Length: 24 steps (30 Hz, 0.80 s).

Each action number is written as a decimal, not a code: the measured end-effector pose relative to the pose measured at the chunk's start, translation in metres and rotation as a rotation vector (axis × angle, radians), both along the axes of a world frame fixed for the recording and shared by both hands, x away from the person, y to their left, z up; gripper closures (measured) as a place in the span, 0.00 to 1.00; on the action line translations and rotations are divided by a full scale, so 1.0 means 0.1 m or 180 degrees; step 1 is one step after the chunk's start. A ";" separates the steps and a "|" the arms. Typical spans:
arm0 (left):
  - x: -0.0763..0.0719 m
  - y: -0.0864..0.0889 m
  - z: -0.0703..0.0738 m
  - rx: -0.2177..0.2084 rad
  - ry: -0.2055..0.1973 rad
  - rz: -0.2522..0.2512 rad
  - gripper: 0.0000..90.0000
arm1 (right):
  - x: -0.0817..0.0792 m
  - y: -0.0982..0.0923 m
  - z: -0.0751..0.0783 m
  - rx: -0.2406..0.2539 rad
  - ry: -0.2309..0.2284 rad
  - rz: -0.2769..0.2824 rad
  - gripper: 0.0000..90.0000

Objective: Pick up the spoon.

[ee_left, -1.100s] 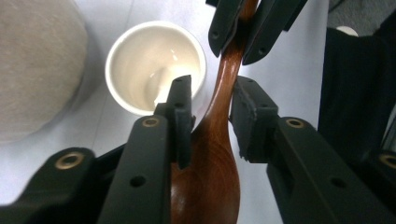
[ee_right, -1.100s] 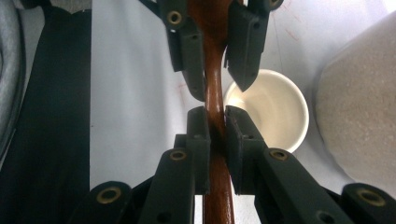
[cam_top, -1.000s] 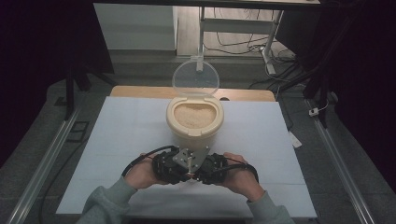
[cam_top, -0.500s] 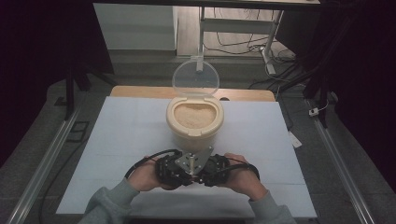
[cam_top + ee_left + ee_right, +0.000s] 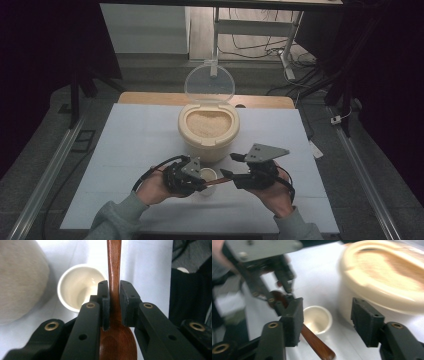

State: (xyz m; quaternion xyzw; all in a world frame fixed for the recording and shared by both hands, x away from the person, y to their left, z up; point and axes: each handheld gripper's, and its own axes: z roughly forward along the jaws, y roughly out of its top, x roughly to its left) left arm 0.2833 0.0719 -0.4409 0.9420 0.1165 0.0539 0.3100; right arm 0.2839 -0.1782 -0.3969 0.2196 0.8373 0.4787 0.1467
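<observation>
My left gripper (image 5: pixel 114 293) is shut on the neck of a brown wooden spoon (image 5: pixel 114 262), whose bowl lies toward the camera and whose handle points away. In the high view the left gripper (image 5: pixel 199 183) holds the spoon (image 5: pixel 217 182) level beside a small empty white cup (image 5: pixel 207 175). My right gripper (image 5: pixel 227 165) stands open a little to the right, its jaws having just been opening. Nothing is between them. In the right gripper view the spoon's handle (image 5: pixel 317 345) passes under one jaw of the right gripper (image 5: pixel 327 315), with the cup (image 5: pixel 317 319) behind it.
A cream tub of rice (image 5: pixel 208 129) stands just behind the cup, its clear round lid (image 5: pixel 209 84) tipped up at the back. All of it rests on a white mat (image 5: pixel 130 145) over a wooden table (image 5: pixel 150 98). Dark floor and cables lie beyond.
The right gripper has opened and drawn away to the right and slightly up. The left hand has stayed put, still holding the spoon.
</observation>
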 end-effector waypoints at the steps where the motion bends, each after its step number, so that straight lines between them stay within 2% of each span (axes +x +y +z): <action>1: 0.00 0.01 0.01 -0.0030 -0.0016 0.0023 0.87 | 0.00 0.00 0.00 0.0000 0.0000 0.0000 0.44; 2: 0.00 0.02 0.02 -0.0052 -0.0039 0.0052 0.87 | -0.02 -0.08 -0.03 0.0250 0.0055 -0.0162 0.42; 3: 0.00 0.03 0.04 -0.0077 -0.0051 0.0076 0.87 | -0.02 -0.08 -0.03 0.0250 0.0055 -0.0162 0.42; 4: 0.00 0.04 0.05 -0.0101 -0.0063 0.0101 0.87 | -0.04 -0.13 -0.06 0.0422 0.0130 -0.0249 0.41; 5: 0.01 0.05 0.06 -0.0117 -0.0081 0.0124 0.87 | -0.05 -0.15 -0.08 0.0462 0.0141 -0.0294 0.40; 9: 0.00 0.08 0.10 -0.0199 -0.0130 0.0194 0.87 | -0.09 -0.18 -0.16 0.0488 0.0134 -0.0402 0.38; 10: 0.00 0.08 0.11 -0.0223 -0.0144 0.0211 0.87 | -0.10 -0.19 -0.23 0.0561 0.0166 -0.0461 0.37; 14: 0.00 0.09 0.14 -0.0262 -0.0194 0.0257 0.87 | -0.10 -0.18 -0.32 0.0613 0.0218 -0.0544 0.34; 15: 0.00 0.09 0.14 -0.0270 -0.0209 0.0269 0.87 | -0.09 -0.16 -0.35 0.0688 0.0282 -0.0548 0.34; 24: 0.00 0.10 0.16 -0.0342 -0.0285 0.0362 0.87 | -0.12 -0.07 -0.39 0.0776 0.0299 -0.0592 0.33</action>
